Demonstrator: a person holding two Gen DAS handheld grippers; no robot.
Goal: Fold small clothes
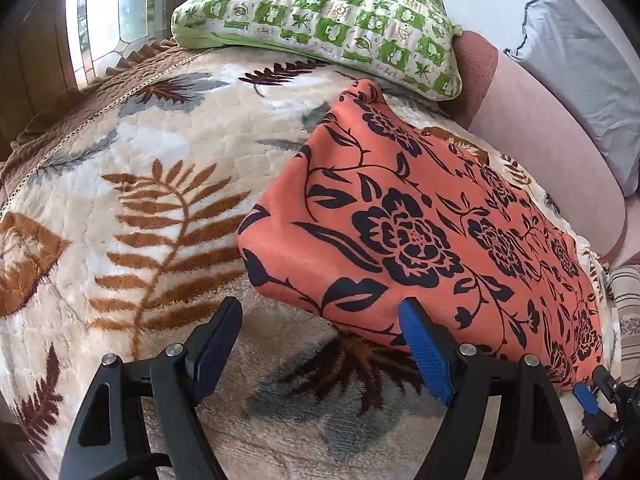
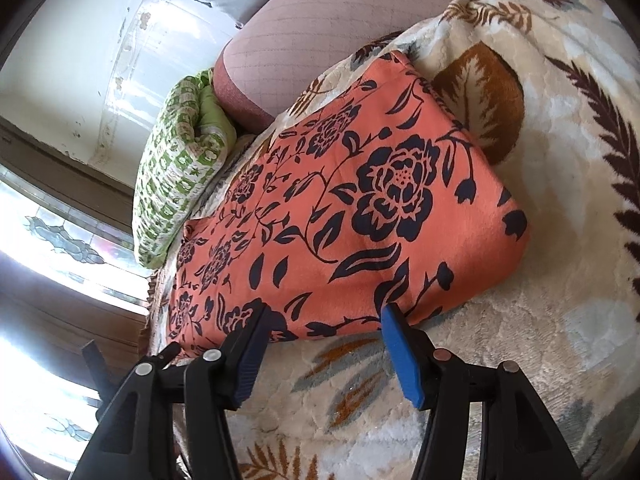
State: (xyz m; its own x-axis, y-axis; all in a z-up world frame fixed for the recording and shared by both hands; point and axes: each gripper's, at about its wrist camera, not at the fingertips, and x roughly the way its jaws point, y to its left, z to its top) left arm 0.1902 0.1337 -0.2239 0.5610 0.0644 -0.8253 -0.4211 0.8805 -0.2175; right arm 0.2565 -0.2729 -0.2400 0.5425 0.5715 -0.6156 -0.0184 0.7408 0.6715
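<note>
Orange garment (image 1: pixel 420 220) lies folded on fern-print blanket (image 1: pixel 140 200).

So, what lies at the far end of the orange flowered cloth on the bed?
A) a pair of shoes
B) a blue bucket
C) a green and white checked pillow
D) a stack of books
C: in the left wrist view the green and white checked pillow lies just beyond the far end of the orange flowered cloth, on the leaf-patterned blanket; no books, bucket or shoes show.

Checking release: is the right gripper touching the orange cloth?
Cannot tell. In the right wrist view the right gripper stands open at the orange cloth's near edge; its fingertips overlap it, no clear gap.
</note>
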